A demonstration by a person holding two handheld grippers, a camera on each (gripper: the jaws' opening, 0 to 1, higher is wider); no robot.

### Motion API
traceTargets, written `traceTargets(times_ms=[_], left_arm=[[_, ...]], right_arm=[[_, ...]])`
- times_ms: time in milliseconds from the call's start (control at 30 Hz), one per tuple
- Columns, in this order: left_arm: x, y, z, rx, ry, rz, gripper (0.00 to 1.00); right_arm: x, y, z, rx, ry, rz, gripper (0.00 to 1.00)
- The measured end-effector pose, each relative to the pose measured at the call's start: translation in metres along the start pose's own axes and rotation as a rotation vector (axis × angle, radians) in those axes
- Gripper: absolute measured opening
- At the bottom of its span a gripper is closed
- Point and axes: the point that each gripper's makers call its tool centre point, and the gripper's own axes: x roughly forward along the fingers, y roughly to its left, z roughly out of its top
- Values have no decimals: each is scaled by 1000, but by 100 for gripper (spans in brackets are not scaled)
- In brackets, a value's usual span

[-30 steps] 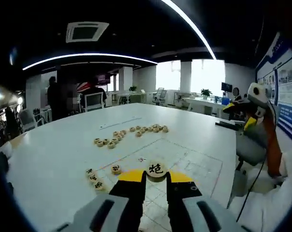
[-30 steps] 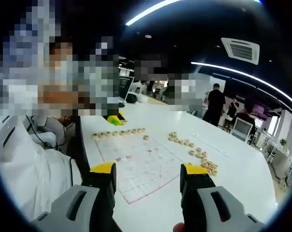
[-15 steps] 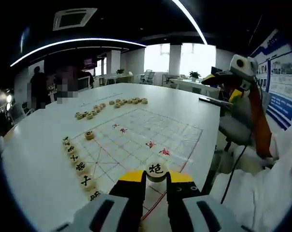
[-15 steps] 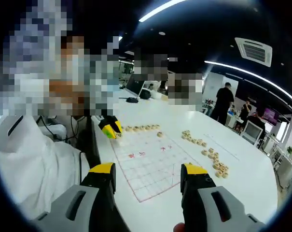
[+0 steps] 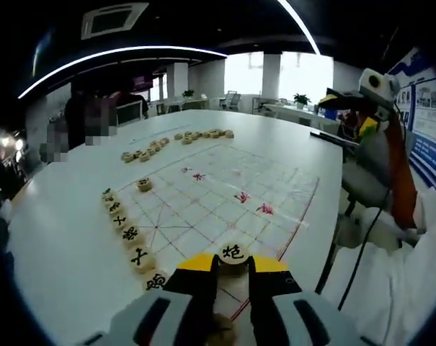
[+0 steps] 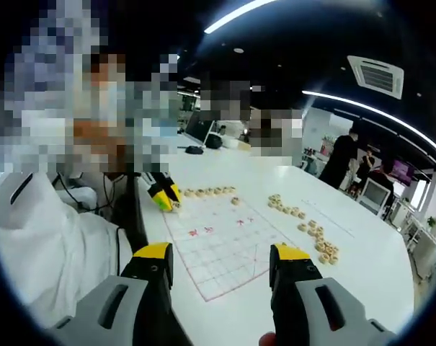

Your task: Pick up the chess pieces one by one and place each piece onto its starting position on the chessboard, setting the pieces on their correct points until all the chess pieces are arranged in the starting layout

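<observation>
- Clearly, a round wooden chess piece [image 5: 233, 254] with a black character on its face is clamped between the jaws of the left gripper [image 5: 233, 265], held just above the near edge of the chessboard [image 5: 225, 209].
- A row of pieces [image 5: 127, 232] is seen standing along the board's left edge, one more piece [image 5: 144, 184] sits just inside it, and a loose cluster of pieces [image 5: 176, 142] lies beyond the far side on the white table [image 5: 59, 238].
- Seen from the right gripper view, the left gripper's yellow tips [image 6: 164, 194] are at the end of the back row [image 6: 205, 192].
- The right gripper [image 6: 220, 265] is held wide apart with nothing between its jaws, above the table beside the board.
- The piece is judged light, rigid and smooth-rimmed, so a slip is possible; it is best held across its rim, kept level, and set down flat.
</observation>
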Motion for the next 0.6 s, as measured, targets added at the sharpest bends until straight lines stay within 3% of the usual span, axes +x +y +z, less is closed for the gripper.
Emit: traceTargets(times_ms=[200,467,600], left_arm=[[-1,0,1,-1,-14,-10,33],[-17,9,30,-15,-124,29,37],[-21,16,40,-19,-149,49,37]], right_arm=[[0,0,0,1,1,0,54],[0,-1,0,2,0,-4,54],[-1,0,0,2,-2,-6,54]])
